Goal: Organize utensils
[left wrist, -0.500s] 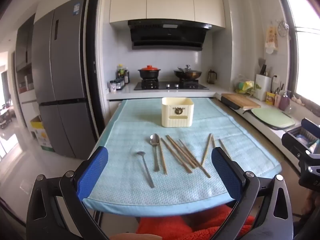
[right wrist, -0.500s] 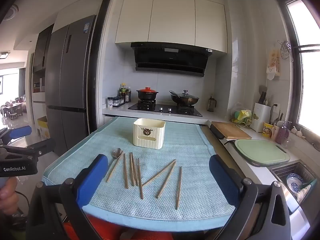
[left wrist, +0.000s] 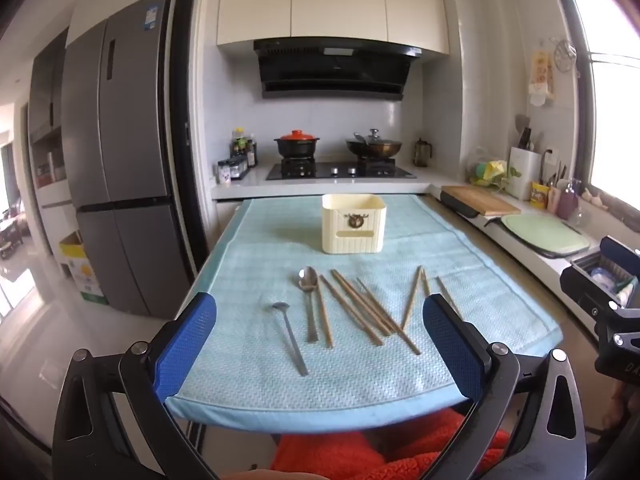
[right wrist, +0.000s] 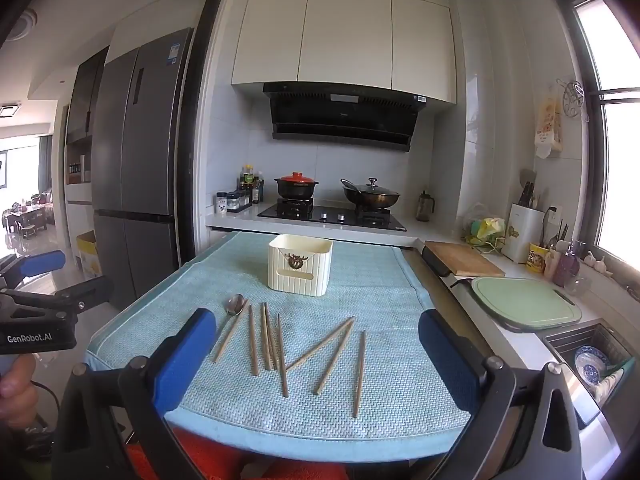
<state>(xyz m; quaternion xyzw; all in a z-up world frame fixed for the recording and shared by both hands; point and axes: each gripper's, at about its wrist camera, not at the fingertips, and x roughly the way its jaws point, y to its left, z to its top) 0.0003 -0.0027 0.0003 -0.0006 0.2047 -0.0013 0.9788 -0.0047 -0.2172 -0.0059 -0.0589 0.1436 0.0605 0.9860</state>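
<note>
Pale blue cloth (left wrist: 248,360) covers table. Cream holder (left wrist: 354,222) stands upright at far middle, looks empty; nothing sorted yet, whole job left. Chopsticks (left wrist: 360,312) scattered loose on cloth, near side of holder. Two spoons (left wrist: 308,300) lie left of chopsticks. Left gripper (left wrist: 319,344) and right gripper (right wrist: 318,364) both spread wide, empty, hovering at near edge; utensils lie ahead, between jaws in view, untouched.

Both wrist views toward shared table (left wrist: 256,376)

Wooden chopsticks (left wrist: 362,306), textured cloth (left wrist: 248,280)
</note>
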